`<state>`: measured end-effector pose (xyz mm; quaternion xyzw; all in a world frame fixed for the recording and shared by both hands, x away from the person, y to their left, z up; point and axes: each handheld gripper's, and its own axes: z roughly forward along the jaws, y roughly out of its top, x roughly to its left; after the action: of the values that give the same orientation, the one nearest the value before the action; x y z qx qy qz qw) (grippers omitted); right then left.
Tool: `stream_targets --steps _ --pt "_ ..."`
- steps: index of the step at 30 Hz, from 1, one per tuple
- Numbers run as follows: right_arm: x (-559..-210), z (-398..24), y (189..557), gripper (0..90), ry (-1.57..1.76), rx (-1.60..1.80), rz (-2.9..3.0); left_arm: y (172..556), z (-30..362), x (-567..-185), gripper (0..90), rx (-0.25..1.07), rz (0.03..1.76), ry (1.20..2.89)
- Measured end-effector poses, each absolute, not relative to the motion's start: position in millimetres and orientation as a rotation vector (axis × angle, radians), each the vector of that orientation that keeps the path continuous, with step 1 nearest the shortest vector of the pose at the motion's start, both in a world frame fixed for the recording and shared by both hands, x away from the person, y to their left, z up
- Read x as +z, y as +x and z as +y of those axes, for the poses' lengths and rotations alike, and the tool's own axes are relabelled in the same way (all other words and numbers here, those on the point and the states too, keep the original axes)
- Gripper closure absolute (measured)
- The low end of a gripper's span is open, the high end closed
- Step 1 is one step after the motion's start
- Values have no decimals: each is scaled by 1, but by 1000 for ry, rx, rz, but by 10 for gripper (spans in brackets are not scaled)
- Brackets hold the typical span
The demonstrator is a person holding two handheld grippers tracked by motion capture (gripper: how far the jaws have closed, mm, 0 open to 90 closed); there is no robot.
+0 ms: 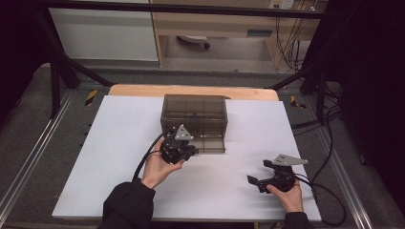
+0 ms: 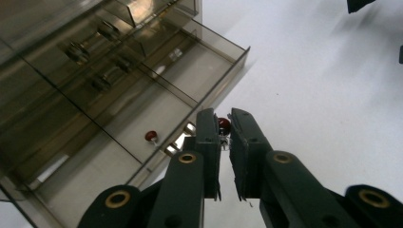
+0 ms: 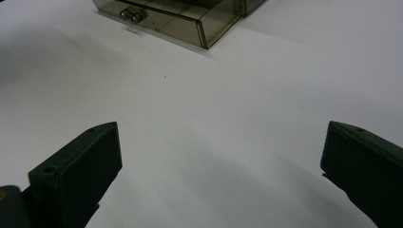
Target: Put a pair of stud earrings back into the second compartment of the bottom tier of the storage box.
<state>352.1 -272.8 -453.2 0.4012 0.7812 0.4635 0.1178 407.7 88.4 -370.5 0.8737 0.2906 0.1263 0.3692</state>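
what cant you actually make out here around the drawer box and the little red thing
- Small dark-red round object pinched in the left gripper: jaws cover most of it in the left gripper view; in the high view the hand hides it.
- Second small red bead in the open drawer of the smoky clear plastic drawer box: too small to identify.
- Shiny items in back compartments: blurred.
- Right gripper: jaw tips cut off by frame edges.

We count one smoky drawer cabinet (image 1: 194,114) on the bench (image 1: 110,162), with one drawer (image 2: 142,109) pulled open. We see two small red beads: one (image 2: 151,136) lying in the drawer, one (image 2: 224,125) at the left gripper (image 2: 224,130). We count two grippers, the other being the right gripper (image 1: 260,179).
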Motion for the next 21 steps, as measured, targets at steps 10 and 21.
stream_targets --steps 10,21 --pt "-453 -273 352 6 1172 1354 2288 423 85 -361 819 339 761 2251" --pt "-453 -273 352 6 1171 1355 2290 444 82 -372 819 356 817 2242"
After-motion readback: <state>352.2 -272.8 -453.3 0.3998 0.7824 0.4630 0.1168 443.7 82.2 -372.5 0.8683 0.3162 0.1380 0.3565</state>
